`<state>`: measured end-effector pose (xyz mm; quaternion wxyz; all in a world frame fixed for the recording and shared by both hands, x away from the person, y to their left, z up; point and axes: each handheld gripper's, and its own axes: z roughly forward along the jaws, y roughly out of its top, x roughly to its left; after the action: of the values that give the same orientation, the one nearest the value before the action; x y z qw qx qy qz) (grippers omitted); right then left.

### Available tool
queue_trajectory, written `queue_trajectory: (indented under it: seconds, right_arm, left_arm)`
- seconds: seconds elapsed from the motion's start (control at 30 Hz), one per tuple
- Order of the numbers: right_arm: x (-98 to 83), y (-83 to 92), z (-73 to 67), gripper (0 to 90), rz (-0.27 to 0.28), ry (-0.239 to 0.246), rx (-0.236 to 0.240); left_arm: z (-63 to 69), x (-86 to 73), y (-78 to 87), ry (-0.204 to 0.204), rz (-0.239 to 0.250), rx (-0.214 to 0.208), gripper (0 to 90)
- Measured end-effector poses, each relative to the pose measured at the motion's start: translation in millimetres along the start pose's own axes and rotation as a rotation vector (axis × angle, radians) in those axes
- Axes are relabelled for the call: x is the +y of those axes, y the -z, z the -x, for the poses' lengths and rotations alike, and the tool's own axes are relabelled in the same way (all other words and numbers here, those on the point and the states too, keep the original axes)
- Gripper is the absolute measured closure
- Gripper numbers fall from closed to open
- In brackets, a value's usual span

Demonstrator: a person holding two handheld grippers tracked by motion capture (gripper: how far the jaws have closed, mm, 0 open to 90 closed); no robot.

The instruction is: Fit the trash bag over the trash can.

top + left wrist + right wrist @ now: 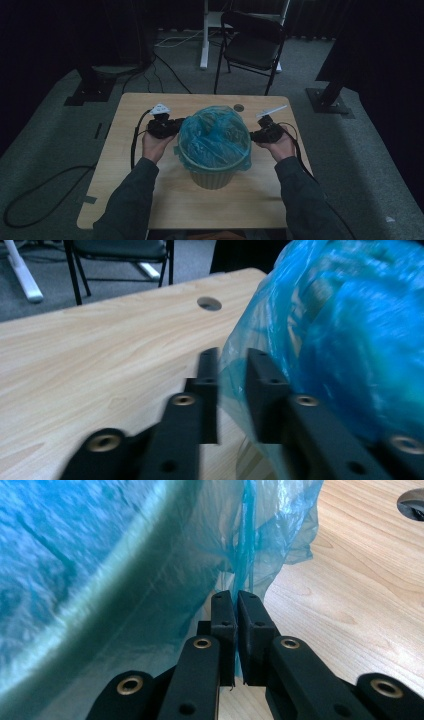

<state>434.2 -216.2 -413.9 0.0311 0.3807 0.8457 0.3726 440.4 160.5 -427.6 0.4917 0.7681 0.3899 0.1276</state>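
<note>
A pale round bin (212, 177) stands mid-table, lined with a blue plastic bag (215, 132) that puffs up over its rim. My left gripper (172, 127) is at the bin's left side. In the left gripper view its jaws (232, 357) stand a little apart, with a fold of the bag (345, 330) hanging between them and not pinched. My right gripper (256, 135) is at the bin's right side. In the right gripper view it (235, 596) is shut on a gathered strip of the bag (260, 525), just outside the bin's rim (100, 595).
The wooden table (150, 200) has a round cable hole (239, 107) behind the bin. A black folding chair (252, 45) and a white desk leg (204, 35) stand on the grey carpet beyond the table. Cables trail over the floor at the left.
</note>
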Motion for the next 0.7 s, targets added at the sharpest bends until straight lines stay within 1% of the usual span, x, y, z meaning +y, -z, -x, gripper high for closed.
queue_trajectory:
  seconds: [0.1,0.13,0.27,0.4,0.47,0.5,0.57,0.6,0.63,0.67,0.7]
  right_arm:
    - [-2.1,0.2,2.1,86.7,-0.008,-0.007,-0.006]
    - [-3.3,0.5,3.3,86.8,-0.011,-0.012,-0.009]
    - [-8.1,1.8,7.5,87.5,-0.018,-0.026,-0.016]
    - [-12.8,4.0,10.2,87.8,-0.019,-0.035,-0.019]
    - [-14.1,5.4,10.8,87.9,-0.019,-0.035,-0.019]
    - [-14.4,6.0,11.0,87.9,-0.020,-0.037,-0.020]
    - [-15.0,6.5,11.7,87.9,-0.025,-0.039,-0.021]
    - [-15.2,6.6,12.0,87.9,-0.028,-0.039,-0.022]
    - [-15.4,6.8,12.3,87.9,-0.024,-0.039,-0.023]
    - [-15.3,7.0,12.4,87.8,-0.021,-0.041,-0.022]
    - [-15.1,7.1,12.3,87.8,-0.016,-0.042,-0.020]
  left_arm:
    - [-3.5,-1.9,-4.3,0.022,-0.018,0.021,88.3]
    - [-4.3,-2.5,-5.1,0.026,-0.022,0.025,89.6]
    - [-8.4,-7.7,-6.3,0.032,-0.053,0.048,89.8]
    - [-15.3,-14.5,-3.9,0.058,-0.061,0.076,89.9]
    - [-18.3,-16.4,-1.3,0.071,-0.058,0.078,89.9]
    - [-19.2,-16.5,1.0,0.079,-0.044,0.072,89.9]
    - [-19.4,-15.0,5.4,0.079,-0.013,0.059,89.8]
    - [-19.2,-13.2,7.8,0.079,0.008,0.050,87.7]
    - [-19.0,-11.2,10.5,0.079,0.027,0.035,82.3]
    - [-18.6,-9.0,12.6,0.079,0.052,0.010,78.3]
    - [-17.9,-6.6,14.8,0.080,0.070,0.000,75.4]
